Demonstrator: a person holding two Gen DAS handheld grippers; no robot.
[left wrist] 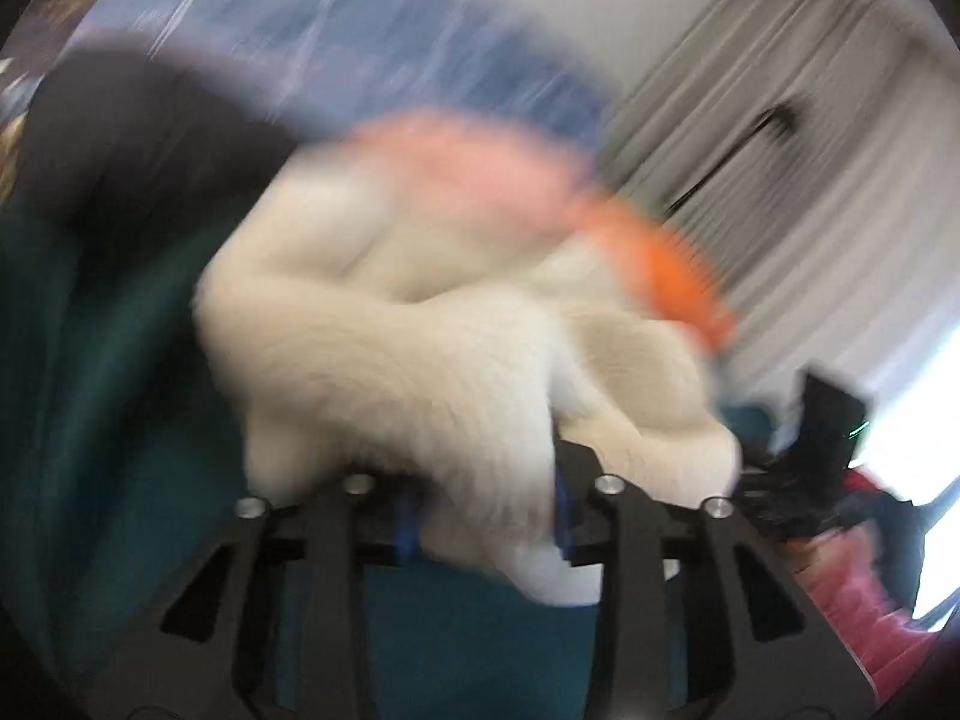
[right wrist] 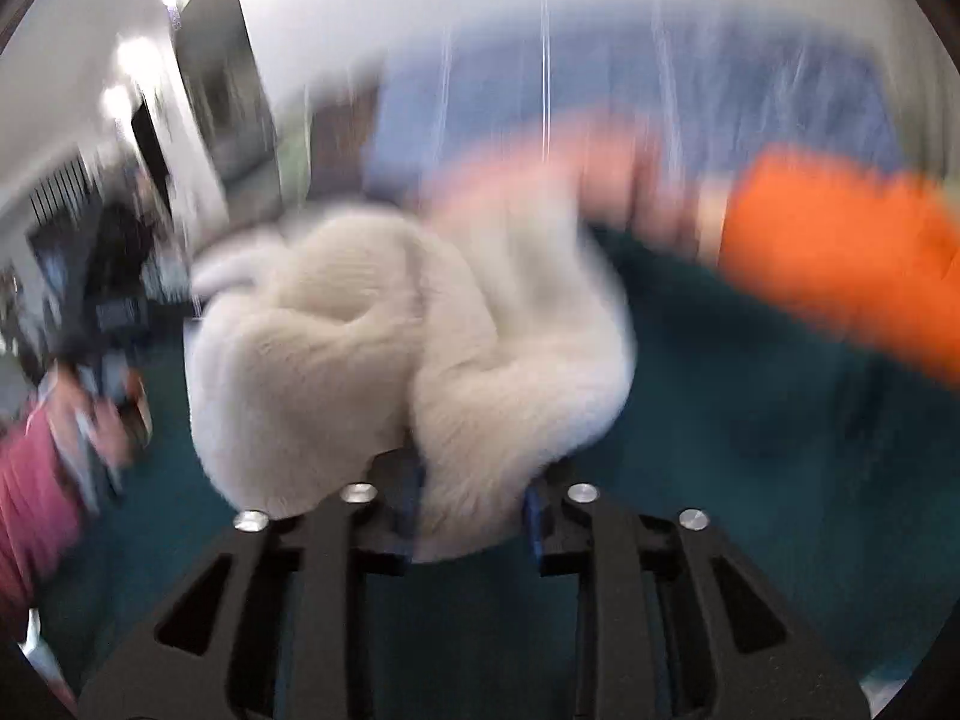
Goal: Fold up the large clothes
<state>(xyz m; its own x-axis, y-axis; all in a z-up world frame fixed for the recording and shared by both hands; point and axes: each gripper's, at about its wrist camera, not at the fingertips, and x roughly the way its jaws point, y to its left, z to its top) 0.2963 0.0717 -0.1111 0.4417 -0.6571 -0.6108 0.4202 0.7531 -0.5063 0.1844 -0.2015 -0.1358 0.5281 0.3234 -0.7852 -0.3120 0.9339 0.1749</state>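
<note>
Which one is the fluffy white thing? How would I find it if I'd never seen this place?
Look for the big dark teal surface that fills the lower part of both views. Bunched on it, right at the tips of both grippers, is the fluffy cream-white garment. The orange cloth and blue cloth behind it are smoother and brightly coloured; only this one is pale and fuzzy.

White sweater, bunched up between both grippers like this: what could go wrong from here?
1. The white sweater is a crumpled wad. Each gripper, left and right, holds a thick roll rather than one edge, so lifting may not spread it out.
2. The orange garment lies right beside it and could get dragged along.
3. Both views are motion-blurred, so the grips are hard to confirm.
</note>
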